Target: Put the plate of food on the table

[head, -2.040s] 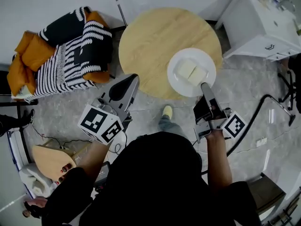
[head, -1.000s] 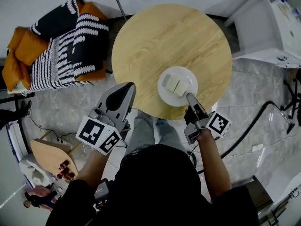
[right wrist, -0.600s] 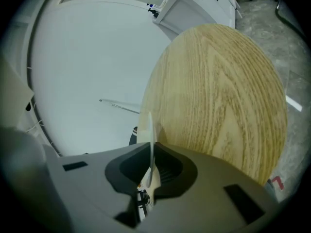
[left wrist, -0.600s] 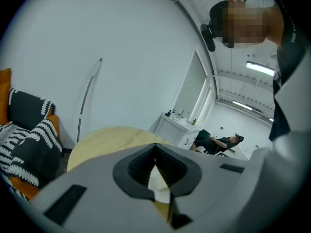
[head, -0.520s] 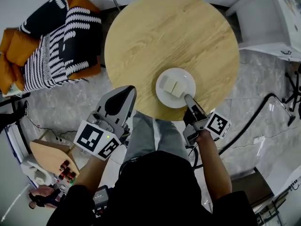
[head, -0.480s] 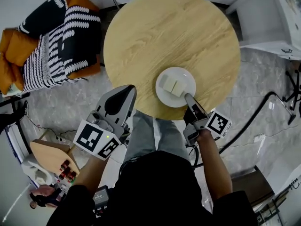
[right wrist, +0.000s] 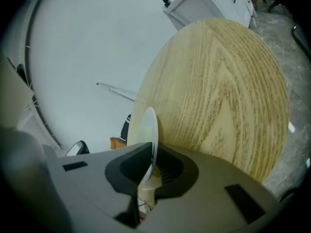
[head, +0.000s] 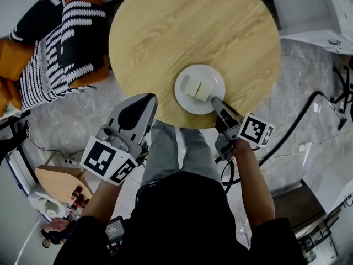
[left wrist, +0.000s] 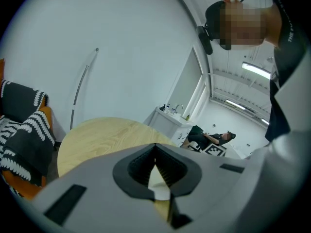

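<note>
Two pale food slabs [head: 196, 88] lying on the white plate [head: 182, 96]. Sits over the round wooden table [head: 187, 32], just inside its near edge; contact with the top unclear. Pinched at the rim nearest that edge by the right gripper [head: 214, 100], jaws narrow on it. Off the table's near-left edge hangs the left gripper [head: 144, 98], jaws together, nothing between.

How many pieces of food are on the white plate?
2. Both pale blocks lie side by side near the middle of the white plate: the left block and the right block. None seems hidden.
</note>
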`<control>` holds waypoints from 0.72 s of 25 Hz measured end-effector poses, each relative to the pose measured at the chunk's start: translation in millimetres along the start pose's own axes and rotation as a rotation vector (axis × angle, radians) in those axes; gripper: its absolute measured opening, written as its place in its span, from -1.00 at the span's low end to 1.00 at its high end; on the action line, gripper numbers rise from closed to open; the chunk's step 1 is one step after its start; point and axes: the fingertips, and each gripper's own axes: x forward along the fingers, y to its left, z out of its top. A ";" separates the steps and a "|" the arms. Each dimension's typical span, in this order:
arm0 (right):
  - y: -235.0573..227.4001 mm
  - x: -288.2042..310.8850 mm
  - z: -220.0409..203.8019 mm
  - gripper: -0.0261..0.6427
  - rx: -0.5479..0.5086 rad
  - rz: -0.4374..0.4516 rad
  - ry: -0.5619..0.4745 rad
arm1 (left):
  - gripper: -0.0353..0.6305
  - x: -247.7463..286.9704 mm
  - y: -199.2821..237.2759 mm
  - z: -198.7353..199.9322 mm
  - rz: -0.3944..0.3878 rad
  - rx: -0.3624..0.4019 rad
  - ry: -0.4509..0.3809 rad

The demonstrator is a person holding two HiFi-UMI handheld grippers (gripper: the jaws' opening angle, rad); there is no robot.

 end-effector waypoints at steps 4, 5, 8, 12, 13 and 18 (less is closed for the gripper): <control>3.7 -1.8 -11.4 -0.79 -0.079 0.025 0.089 | -0.88 -1.9 -6.7 -6.4 -0.017 0.002 0.007; 4.5 -3.5 -15.7 -0.70 -0.115 0.029 0.122 | -0.88 -2.9 -8.7 -6.9 -0.021 0.002 0.006; 4.5 -10.8 -29.5 -0.57 -0.269 0.011 0.229 | -0.88 -7.4 -12.5 -5.6 -0.031 0.008 0.000; -3.1 -21.1 -43.3 -0.55 -0.469 -0.065 0.356 | -0.88 -17.2 -11.0 -1.6 -0.027 0.018 -0.009; -3.9 -22.3 -44.9 -0.53 -0.493 -0.071 0.379 | -0.87 -19.3 -9.3 -1.0 -0.023 0.019 -0.011; -5.8 -26.5 -54.9 -0.39 -0.626 -0.093 0.509 | -0.88 -24.9 -5.7 3.0 -0.014 0.026 -0.023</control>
